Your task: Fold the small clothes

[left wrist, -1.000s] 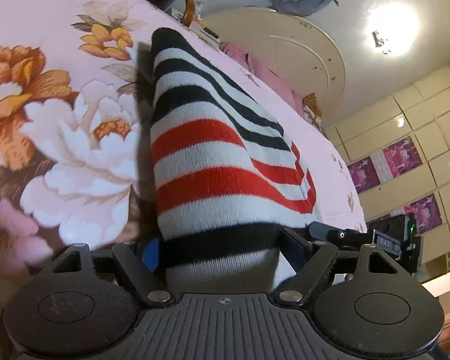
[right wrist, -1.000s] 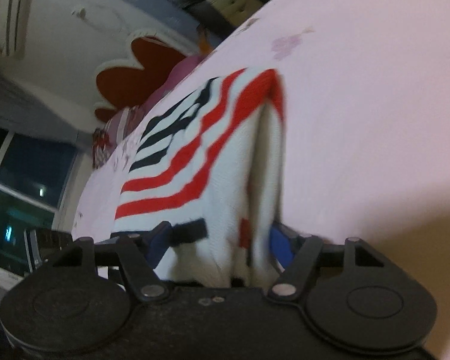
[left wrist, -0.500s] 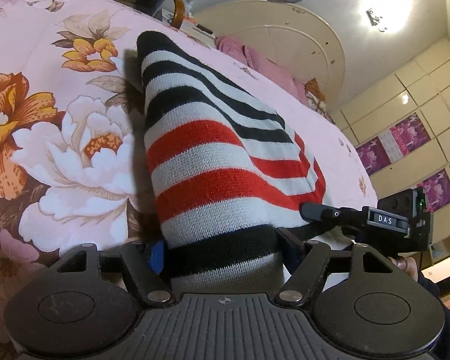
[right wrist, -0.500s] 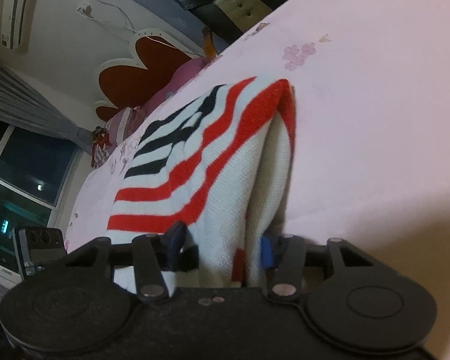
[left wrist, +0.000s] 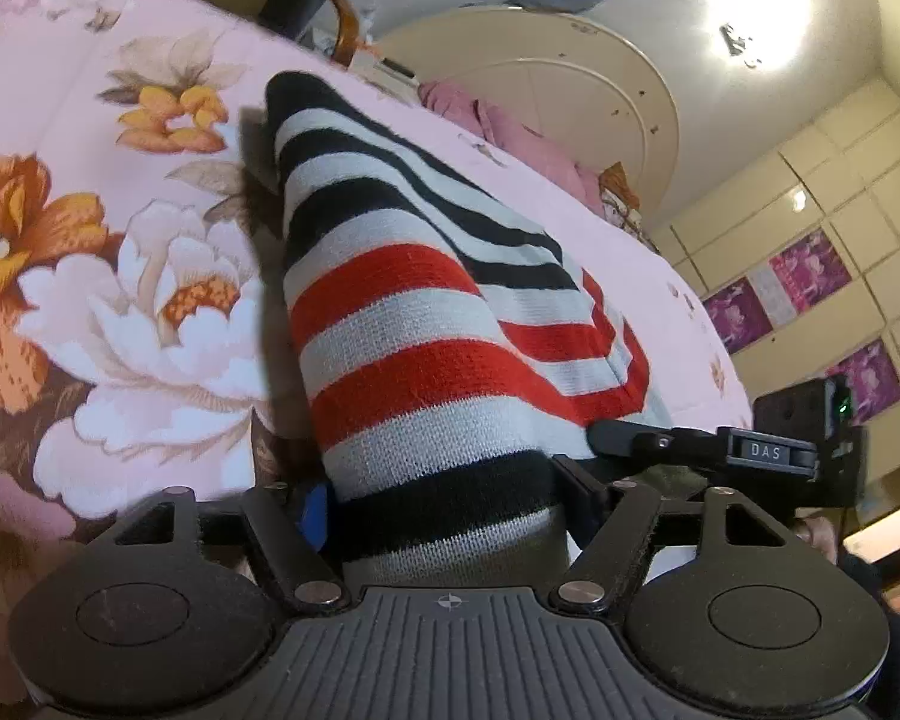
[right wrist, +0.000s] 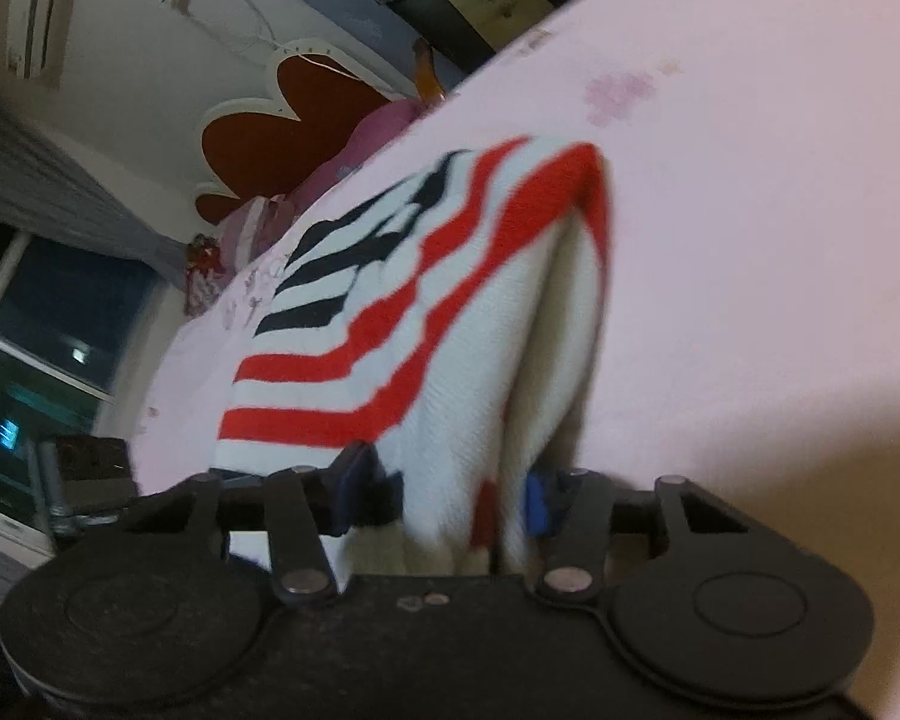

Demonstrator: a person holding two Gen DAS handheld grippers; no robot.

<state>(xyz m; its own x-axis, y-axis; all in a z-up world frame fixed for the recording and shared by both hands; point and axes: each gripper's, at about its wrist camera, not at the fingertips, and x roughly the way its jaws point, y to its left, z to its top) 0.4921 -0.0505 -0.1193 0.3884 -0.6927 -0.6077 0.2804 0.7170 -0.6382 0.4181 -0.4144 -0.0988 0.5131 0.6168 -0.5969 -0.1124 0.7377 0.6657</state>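
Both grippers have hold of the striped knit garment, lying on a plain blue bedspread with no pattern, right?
Not quite. The left wrist view shows a pink floral bedspread, not plain blue. The rest holds: the left gripper and right gripper are each closed on the red, white and black striped knit garment.

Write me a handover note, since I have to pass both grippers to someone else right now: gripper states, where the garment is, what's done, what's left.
Left gripper: jaws have just been closing, now clamped on the near end of the striped garment.
Right gripper: jaws have just been closing, pinching the garment's white bunched edge.
Garment: one red, white and black striped knit, stretched between both grippers, far end lying on the floral bedspread.
Done: both ends gripped, the right-hand edge already doubled over.
Left: probably carry the held ends over to finish the fold, lay it flat, release.
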